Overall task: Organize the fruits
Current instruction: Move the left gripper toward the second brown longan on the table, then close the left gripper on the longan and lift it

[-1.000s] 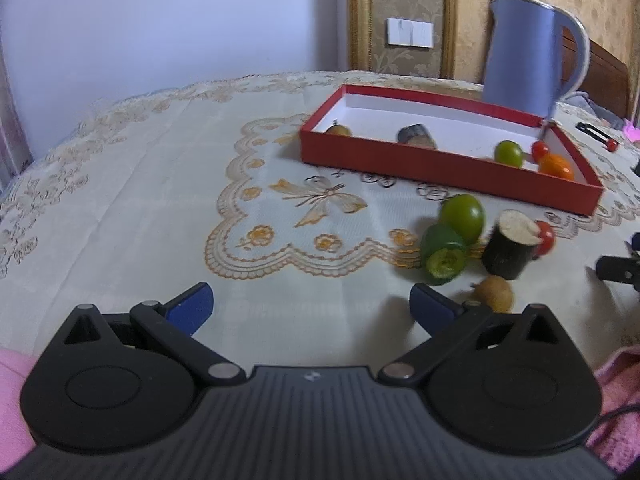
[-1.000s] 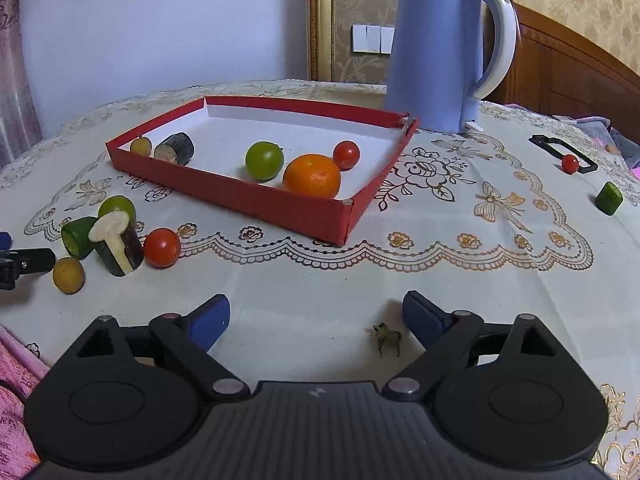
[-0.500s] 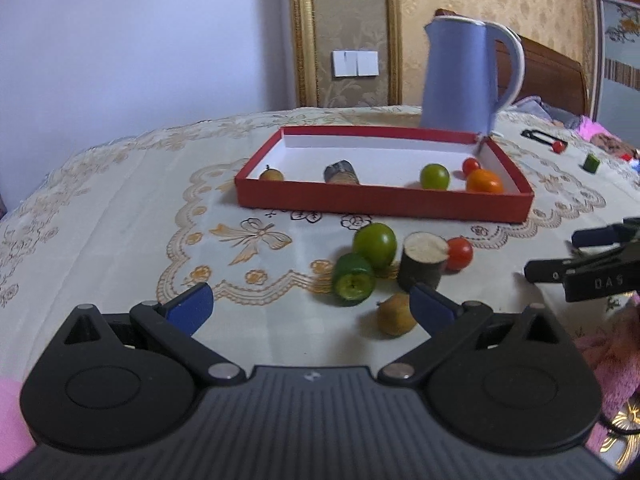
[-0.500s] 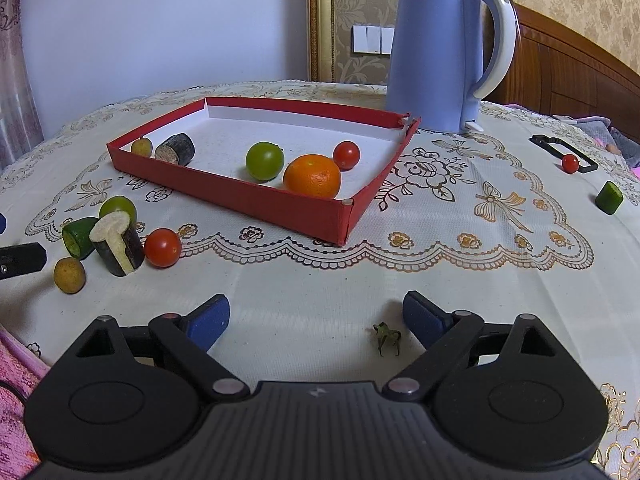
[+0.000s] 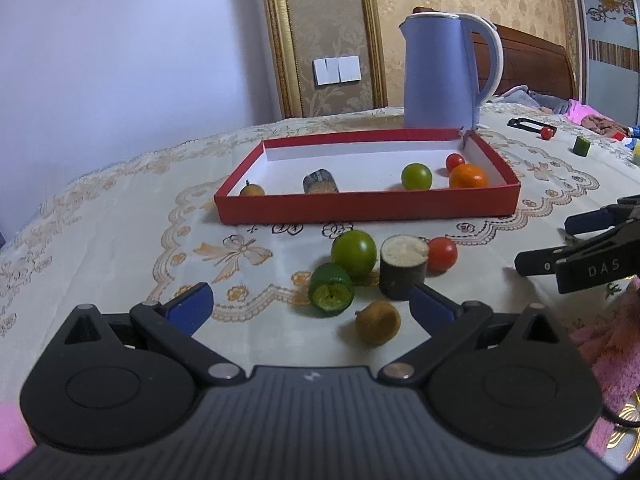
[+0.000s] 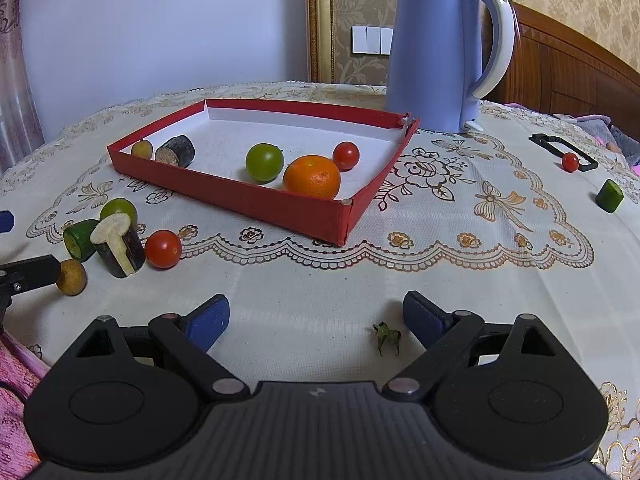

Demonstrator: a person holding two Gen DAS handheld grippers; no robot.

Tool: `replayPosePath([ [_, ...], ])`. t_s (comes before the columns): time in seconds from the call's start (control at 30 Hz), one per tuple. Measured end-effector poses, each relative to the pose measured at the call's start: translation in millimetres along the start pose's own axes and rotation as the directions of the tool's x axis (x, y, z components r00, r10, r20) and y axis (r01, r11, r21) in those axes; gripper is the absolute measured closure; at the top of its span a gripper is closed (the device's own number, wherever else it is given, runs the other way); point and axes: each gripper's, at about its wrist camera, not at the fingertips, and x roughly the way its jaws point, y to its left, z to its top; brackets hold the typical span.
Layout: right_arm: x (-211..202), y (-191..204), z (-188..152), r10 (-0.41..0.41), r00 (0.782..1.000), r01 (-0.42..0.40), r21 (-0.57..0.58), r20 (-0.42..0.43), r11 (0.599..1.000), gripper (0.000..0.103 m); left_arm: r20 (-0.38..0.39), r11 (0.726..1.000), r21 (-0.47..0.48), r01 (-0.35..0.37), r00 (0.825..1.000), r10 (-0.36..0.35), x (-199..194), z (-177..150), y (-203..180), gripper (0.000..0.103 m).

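A red tray (image 5: 368,204) (image 6: 240,196) holds an orange (image 5: 468,176) (image 6: 312,176), a green fruit (image 5: 417,176), a cherry tomato (image 5: 455,161), a dark cut piece (image 5: 320,182) and a small brown fruit (image 5: 252,190). In front of it lie a green fruit (image 5: 354,248), a cut green piece (image 5: 331,295), a dark cylinder with a white top (image 5: 402,266), a tomato (image 5: 441,254) and a brown fruit (image 5: 378,323). My left gripper (image 5: 312,306) is open and empty, with the brown fruit between its fingers. My right gripper (image 6: 316,320) is open and empty over bare cloth.
A blue kettle (image 5: 444,72) (image 6: 440,52) stands behind the tray. At the far right lie a tomato (image 6: 570,162), a black frame (image 6: 560,148) and a green piece (image 6: 609,196). A small green stem (image 6: 386,338) lies by my right finger. Pink cloth (image 5: 608,356) is at the near edge.
My left gripper has swung right and moved in toward the loose fruits, so the brown fruit now sits between its fingers. The right gripper has barely moved.
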Motion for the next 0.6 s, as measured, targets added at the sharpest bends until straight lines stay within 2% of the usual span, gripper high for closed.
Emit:
replayPosePath([
  [0.07,-0.2,-0.4,0.1,0.001,1.000,-0.001,0.002,0.001,1.000,0.009,-0.019,1.000,0.004,0.014,1.000,-0.014,0.6,1.1,-2.5,0.000],
  [0.27,-0.3,-0.8,0.4,0.002,1.000,-0.002,0.003,0.001,1.000,0.009,-0.008,0.998,0.040,0.054,0.999,-0.053,-2.8,1.0,-16.3,0.000],
  [0.3,-0.4,-1.4,0.2,0.003,1.000,-0.003,0.003,0.001,1.000,0.009,-0.017,0.997,0.046,0.054,0.998,-0.054,-0.9,1.1,-18.0,0.004],
  [0.33,-0.4,-1.5,0.2,0.003,1.000,-0.004,0.005,0.002,1.000,0.009,-0.030,0.997,0.049,0.053,0.998,-0.051,1.4,1.4,-19.3,0.010],
  [0.4,-0.3,-1.7,0.2,0.005,1.000,-0.005,0.008,0.003,1.000,0.009,-0.068,0.996,0.048,0.074,0.995,-0.071,7.7,2.2,-20.7,0.035],
  [0.43,-0.3,-1.7,0.2,0.006,1.000,-0.006,0.009,0.003,1.000,0.009,-0.087,0.996,0.041,0.081,0.993,-0.078,10.8,2.3,-21.2,0.043],
  [0.47,-0.4,-1.9,0.1,0.006,1.000,-0.006,0.010,0.004,1.000,0.009,-0.107,0.996,0.035,0.088,0.991,-0.083,13.0,1.4,-21.6,0.060],
  [0.5,-0.5,-1.8,0.2,0.006,1.000,-0.006,0.010,0.004,1.000,0.009,-0.118,0.995,0.033,0.095,0.989,-0.090,14.3,0.6,-21.9,0.073],
  [0.6,-0.8,-2.4,0.1,0.009,1.000,-0.009,0.015,0.006,1.000,0.009,-0.132,0.994,0.014,0.109,0.986,-0.106,15.6,-1.5,-21.5,0.078],
])
